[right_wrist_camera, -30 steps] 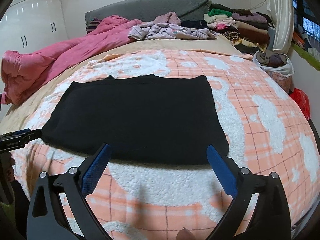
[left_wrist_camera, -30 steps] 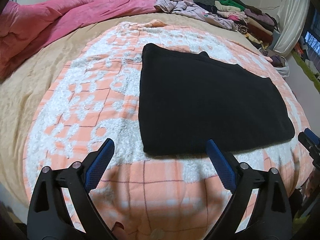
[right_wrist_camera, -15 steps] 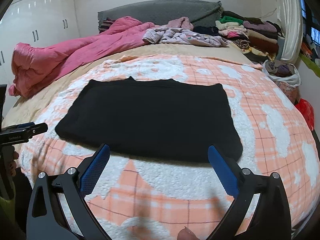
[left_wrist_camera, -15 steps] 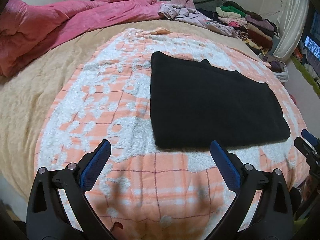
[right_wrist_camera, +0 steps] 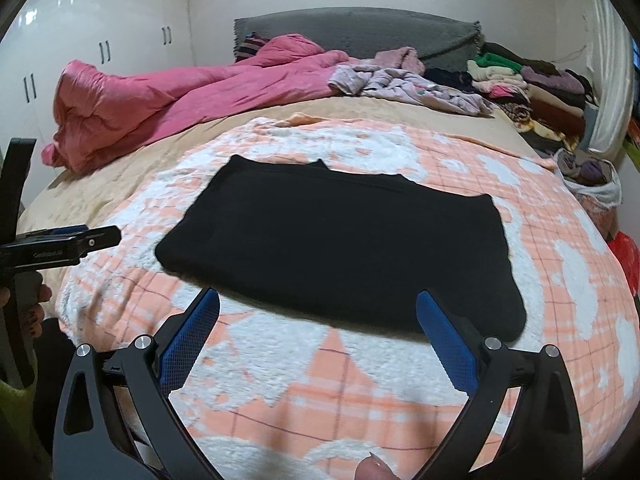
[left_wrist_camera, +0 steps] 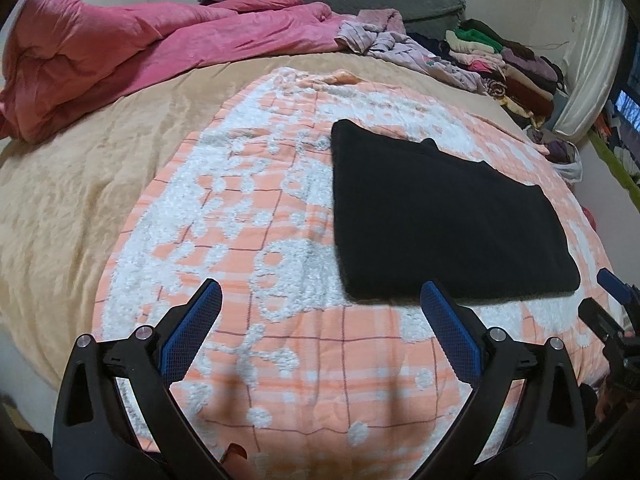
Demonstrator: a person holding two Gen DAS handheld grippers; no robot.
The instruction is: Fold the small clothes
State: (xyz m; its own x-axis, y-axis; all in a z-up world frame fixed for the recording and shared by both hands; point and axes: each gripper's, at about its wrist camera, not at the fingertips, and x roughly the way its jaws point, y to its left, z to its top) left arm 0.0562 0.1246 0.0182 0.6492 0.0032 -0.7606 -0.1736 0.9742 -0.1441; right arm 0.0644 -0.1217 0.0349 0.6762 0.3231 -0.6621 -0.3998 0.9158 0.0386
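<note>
Both grippers hang empty in front of me: my left gripper (left_wrist_camera: 320, 312) has its blue-padded fingers (left_wrist_camera: 192, 328) spread wide above the near edge of the orange-and-white checked blanket (left_wrist_camera: 248, 216), and my right gripper (right_wrist_camera: 318, 320) is spread just as wide, with nothing between its pads (right_wrist_camera: 446, 336). Neither one touches the cloth. The black garment (right_wrist_camera: 340, 248) lies flat on the blanket as a folded rectangle, its near edge just beyond my right fingertips and a small notch showing along its far edge. From my left wrist view the same garment (left_wrist_camera: 440, 224) sits ahead and to the right, with its near-left corner close to my right-hand finger pad, and the tip of my right gripper shows at the right edge of that view. From my right wrist view my left gripper (right_wrist_camera: 60, 242) comes in from the left, level with the garment's left corner but apart from it. Under the blanket is a tan bedspread (left_wrist_camera: 80, 184). Farther back lie a rumpled pink duvet (right_wrist_camera: 180, 96), a loose heap of pale lilac clothes (right_wrist_camera: 408, 84) and a stack of folded clothes (right_wrist_camera: 532, 88) against the right wall, with a grey headboard (right_wrist_camera: 360, 32) behind them. White wardrobe doors (right_wrist_camera: 92, 40) stand at the left.
</note>
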